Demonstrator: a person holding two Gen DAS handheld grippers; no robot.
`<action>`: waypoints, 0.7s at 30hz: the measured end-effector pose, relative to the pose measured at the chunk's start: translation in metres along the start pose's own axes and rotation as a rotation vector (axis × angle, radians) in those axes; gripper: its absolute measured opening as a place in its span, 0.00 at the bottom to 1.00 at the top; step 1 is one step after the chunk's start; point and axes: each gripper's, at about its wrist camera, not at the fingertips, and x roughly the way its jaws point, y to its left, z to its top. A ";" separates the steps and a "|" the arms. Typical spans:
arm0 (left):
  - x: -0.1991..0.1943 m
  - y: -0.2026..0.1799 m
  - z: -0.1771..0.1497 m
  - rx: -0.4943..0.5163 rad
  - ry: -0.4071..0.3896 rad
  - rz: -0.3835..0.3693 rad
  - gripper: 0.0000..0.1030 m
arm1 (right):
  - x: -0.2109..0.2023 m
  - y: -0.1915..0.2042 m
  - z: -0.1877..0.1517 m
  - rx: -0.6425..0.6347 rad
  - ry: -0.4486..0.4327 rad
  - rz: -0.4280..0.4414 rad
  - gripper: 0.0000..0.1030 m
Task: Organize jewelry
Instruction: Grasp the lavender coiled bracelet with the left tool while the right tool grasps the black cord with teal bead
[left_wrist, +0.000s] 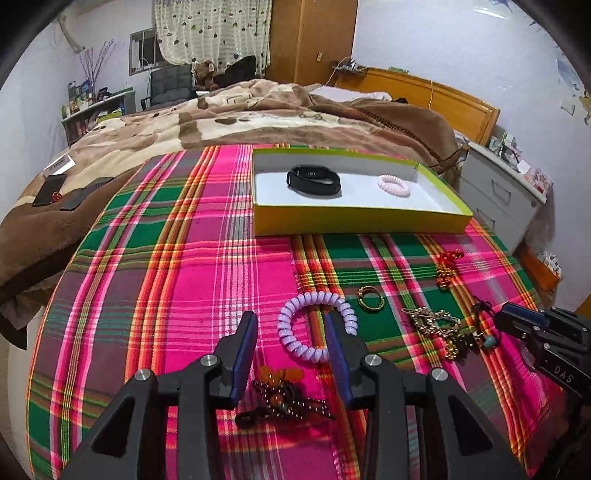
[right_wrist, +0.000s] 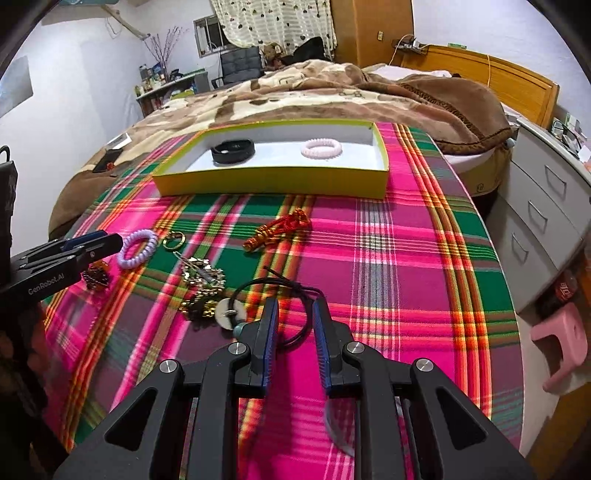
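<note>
Your plaid cloth (right_wrist: 388, 258) covers the bed's near end; its right half is bare up to the edge by the grey drawers (right_wrist: 543, 206).

The yellow box (right_wrist: 273, 181) sits at the cloth's far side, holding two items: one black band (right_wrist: 232, 150), one pink coil tie (right_wrist: 321, 148).

Loose on the cloth:
- one lilac coil tie (left_wrist: 317, 325)
- one black cord necklace (right_wrist: 280, 295)
- one red knot charm (right_wrist: 277, 229)
- one gold ring (left_wrist: 370, 298)

Your left tongs (left_wrist: 291, 325) are wide open, empty, with one tip inside the lilac coil. Your right tongs (right_wrist: 295, 314) are part open over the cord, pads not pressing it.
</note>
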 end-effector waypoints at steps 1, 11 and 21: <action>0.002 0.000 0.001 0.001 0.006 0.000 0.36 | 0.002 -0.001 0.000 -0.002 0.005 -0.003 0.19; 0.017 -0.009 0.001 0.039 0.059 0.020 0.24 | 0.013 0.005 0.003 -0.055 0.035 -0.055 0.14; 0.014 -0.014 0.003 0.067 0.045 0.007 0.09 | 0.003 -0.002 0.001 -0.013 0.009 -0.044 0.02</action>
